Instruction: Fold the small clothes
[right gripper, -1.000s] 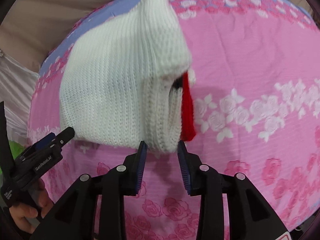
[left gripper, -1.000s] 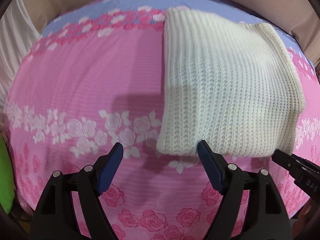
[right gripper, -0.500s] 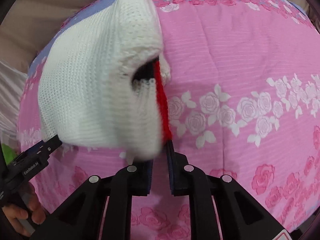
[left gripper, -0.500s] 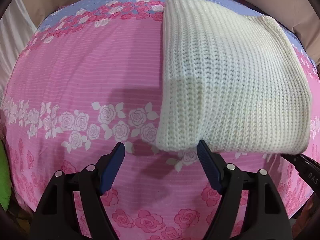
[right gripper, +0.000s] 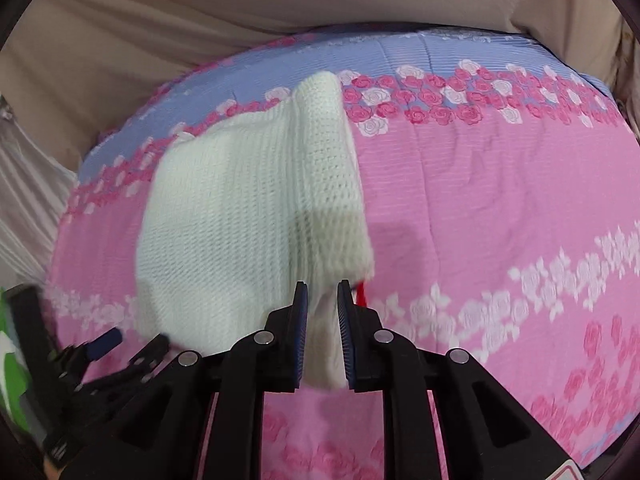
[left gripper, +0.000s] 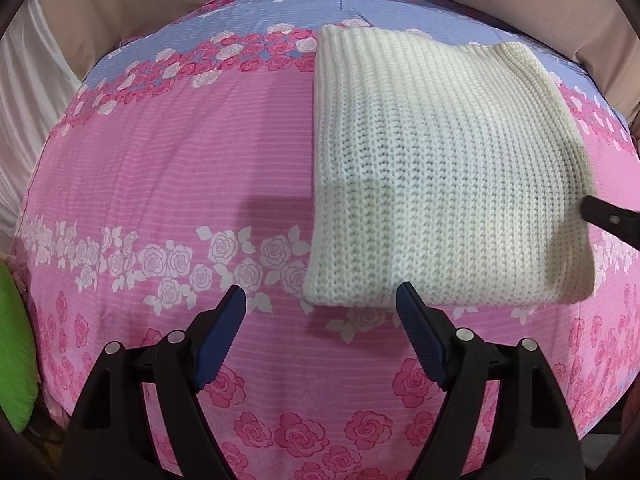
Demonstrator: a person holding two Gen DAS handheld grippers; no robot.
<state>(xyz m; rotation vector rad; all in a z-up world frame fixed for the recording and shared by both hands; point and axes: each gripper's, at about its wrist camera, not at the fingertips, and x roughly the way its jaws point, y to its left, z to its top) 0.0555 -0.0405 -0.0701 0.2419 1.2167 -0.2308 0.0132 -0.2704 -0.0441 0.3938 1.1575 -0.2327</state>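
1. Bedsheet [left gripper: 168,168] – pink with rose bands and a blue strip along the far edge; it covers the whole work surface in both wrist views. Beige cloth [right gripper: 200,32] lies bunched beyond the far edge.

2. Knit garment [left gripper: 440,168] – cream-white, chunky rib. In the left wrist view it lies on the right half of the sheet as a rough rectangle, with its near edge just beyond the left gripper's fingertips. In the right wrist view its right-hand side is lifted off the sheet and drawn toward the camera, and a red trim [right gripper: 361,294] peeks out beside the raised fold.

3. Right gripper [right gripper: 322,292] – pointing steeply down. A pinch of the knit's near right corner sits between the blue pads, which stand close together on it; the jaws are easing apart slightly at this moment, but the fabric looks gripped. This view is motion-blurred, so the exact contact line is uncertain.

4. Left gripper [left gripper: 320,300] – jaws wide apart, nothing between them; only bare sheet shows in the gap. The right-hand pad sits just at the knit's near edge; I cannot tell if it touches.

5. Green object [left gripper: 14,344] – a sliver at the left edge of the frame, off the sheet.
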